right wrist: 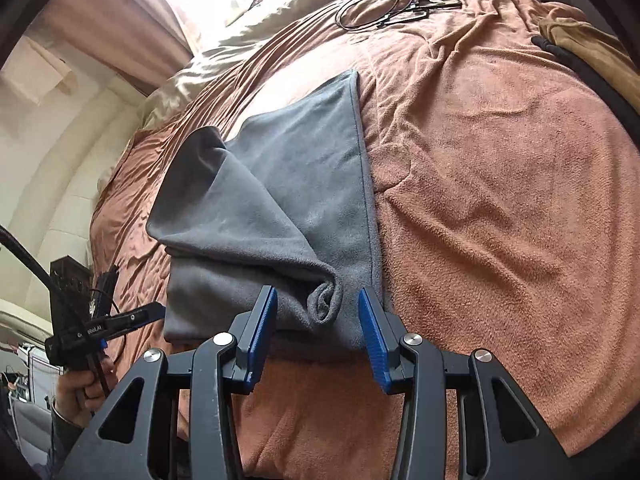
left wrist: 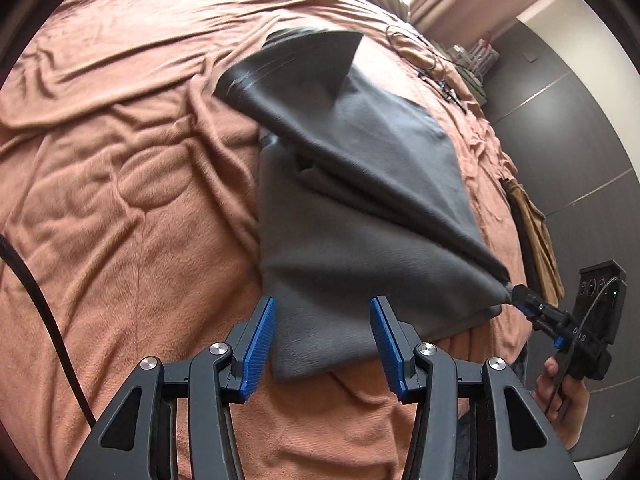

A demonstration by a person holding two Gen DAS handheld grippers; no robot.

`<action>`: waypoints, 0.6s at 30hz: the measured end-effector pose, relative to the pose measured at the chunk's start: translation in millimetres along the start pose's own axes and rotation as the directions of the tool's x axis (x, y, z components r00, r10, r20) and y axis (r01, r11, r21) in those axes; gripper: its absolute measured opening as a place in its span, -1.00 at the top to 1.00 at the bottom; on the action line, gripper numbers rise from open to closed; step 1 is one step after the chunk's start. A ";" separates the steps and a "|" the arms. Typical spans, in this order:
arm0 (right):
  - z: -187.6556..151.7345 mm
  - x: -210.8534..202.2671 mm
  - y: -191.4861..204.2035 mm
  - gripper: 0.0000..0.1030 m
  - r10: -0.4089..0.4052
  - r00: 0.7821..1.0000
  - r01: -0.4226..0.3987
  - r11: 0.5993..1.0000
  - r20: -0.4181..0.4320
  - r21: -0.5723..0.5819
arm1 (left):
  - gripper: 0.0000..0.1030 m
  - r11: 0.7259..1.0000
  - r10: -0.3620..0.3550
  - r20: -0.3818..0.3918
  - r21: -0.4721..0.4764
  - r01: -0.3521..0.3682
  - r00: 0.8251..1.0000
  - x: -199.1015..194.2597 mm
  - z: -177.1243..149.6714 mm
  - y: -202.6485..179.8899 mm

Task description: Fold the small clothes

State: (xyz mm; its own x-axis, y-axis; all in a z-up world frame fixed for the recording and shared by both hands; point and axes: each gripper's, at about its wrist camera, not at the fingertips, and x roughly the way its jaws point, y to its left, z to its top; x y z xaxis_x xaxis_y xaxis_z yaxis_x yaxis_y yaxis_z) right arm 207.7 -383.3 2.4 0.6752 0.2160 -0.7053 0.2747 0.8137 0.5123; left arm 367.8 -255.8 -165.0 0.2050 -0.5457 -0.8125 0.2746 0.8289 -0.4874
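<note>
Grey cloth (left wrist: 360,184): near-right corner lifted to fold over.
Left gripper (left wrist: 323,308): spread, straddling near edge (steadying, likely).
Right gripper (right wrist: 317,302): at that corner; grip unclear.

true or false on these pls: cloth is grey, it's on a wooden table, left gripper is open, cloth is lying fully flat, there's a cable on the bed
1. The cloth is grey. True.
2. It lies on a wooden table. False: it lies on a brown blanket covering a bed.
3. The left gripper is open. True: its jaws stand wide apart, holding nothing.
4. The cloth lies fully flat. False: one flap is turned up over the rest.
5. A cable lies on the bed. True: it is coiled at the far end, beyond the cloth.
</note>
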 end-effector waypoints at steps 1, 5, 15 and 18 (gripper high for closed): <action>0.8 2.1 -1.9 0.30 -0.001 1.000 0.001 1.000 -0.004 0.005 | 0.03 1.000 0.000 -0.006 0.000 0.000 1.000 3.2 -1.4 0.7; -1.1 13.1 -2.5 0.61 0.001 1.000 0.000 1.000 -0.030 0.012 | 0.03 0.999 0.032 -0.031 0.029 -0.031 0.999 15.0 -7.9 -1.6; -5.2 -3.6 -3.5 0.95 0.032 0.998 -0.034 0.998 0.052 0.046 | 0.82 1.000 0.005 -0.053 0.003 -0.005 0.999 16.3 -13.6 15.6; -12.4 -11.2 -6.5 0.95 0.046 0.996 -0.051 0.997 0.076 0.062 | 0.86 1.000 0.017 -0.037 0.017 -0.017 0.999 7.2 -14.2 15.6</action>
State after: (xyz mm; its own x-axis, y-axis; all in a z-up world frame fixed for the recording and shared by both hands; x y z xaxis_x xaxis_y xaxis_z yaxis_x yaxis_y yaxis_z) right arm 189.9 -384.3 0.9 0.7371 0.2115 -0.6418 0.2823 0.7665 0.5769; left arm 360.3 -245.0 -182.9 0.1752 -0.5265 -0.8319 0.2867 0.8357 -0.4685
